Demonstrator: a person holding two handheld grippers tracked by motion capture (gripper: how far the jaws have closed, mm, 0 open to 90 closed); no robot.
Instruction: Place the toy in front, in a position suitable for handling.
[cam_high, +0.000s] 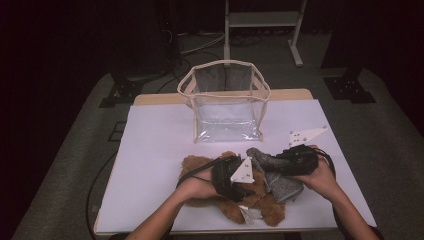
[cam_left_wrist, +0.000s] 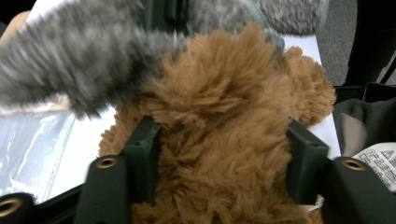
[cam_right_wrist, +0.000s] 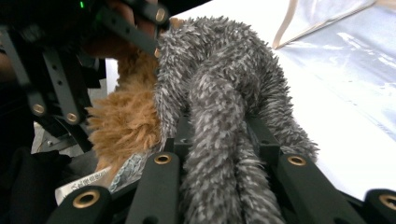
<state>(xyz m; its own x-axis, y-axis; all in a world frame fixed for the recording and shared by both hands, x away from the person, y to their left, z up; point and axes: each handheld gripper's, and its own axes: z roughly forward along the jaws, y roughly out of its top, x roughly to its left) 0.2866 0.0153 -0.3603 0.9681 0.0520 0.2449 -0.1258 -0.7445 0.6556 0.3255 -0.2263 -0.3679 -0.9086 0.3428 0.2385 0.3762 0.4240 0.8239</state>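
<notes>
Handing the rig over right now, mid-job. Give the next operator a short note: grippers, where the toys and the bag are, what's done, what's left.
Left gripper: jaws around the brown plush toy, fur filling the gap; firmness of grip unclear.
Right gripper: shut on the grey plush toy.
Both toys lie together at the table's near edge, the grey one draped against the brown one.
The clear bag stands open and empty behind them, mid-table.
Done: both toys taken hold of.
Left, probably: lift each toy into the bag; nothing is in it yet.

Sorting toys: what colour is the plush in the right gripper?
Mottled grey plush toy; clearest in the right gripper view.
</notes>
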